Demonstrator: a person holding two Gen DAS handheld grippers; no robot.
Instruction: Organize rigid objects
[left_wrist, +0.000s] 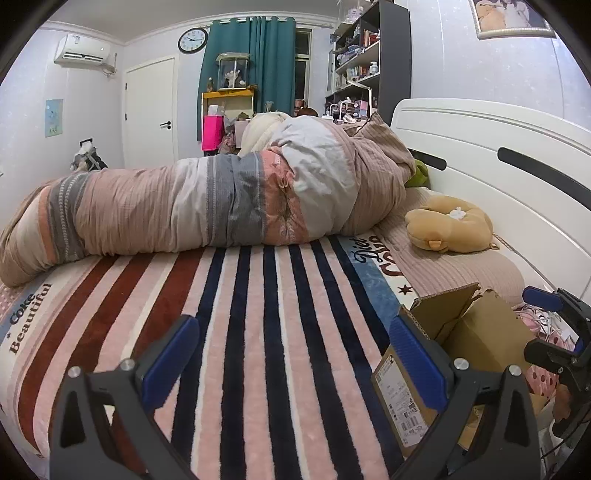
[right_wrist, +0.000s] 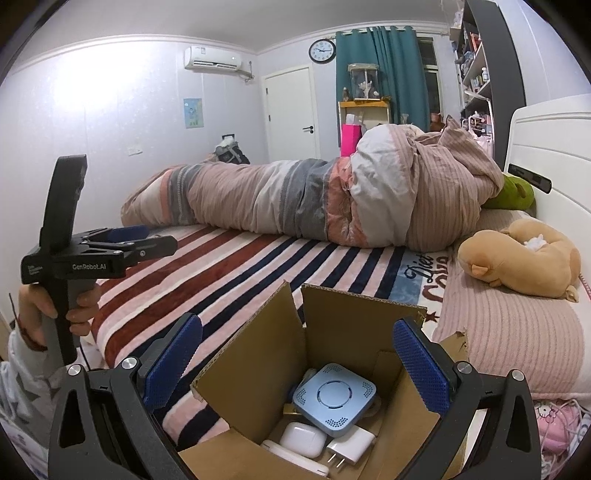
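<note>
With the box (right_wrist: 343, 373) open so gadgets drop in, the right gripper (right_wrist: 297, 365) hovers above it, jaws wide and empty, like the left gripper (left_wrist: 295, 363) over the bed (left_wrist: 258, 314).

free: striped blanket (left_wrist: 258, 314) | obstacles: cardboard box (right_wrist: 332, 332) flaps upright, rolled duvet (left_wrist: 207, 203) | box interior probably crowded

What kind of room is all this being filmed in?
Almost certainly a bedroom in someone's home. There is a bed with a white headboard, a rolled-up quilt lying across a striped blanket, and a tan plush toy by the pillow end.
</note>
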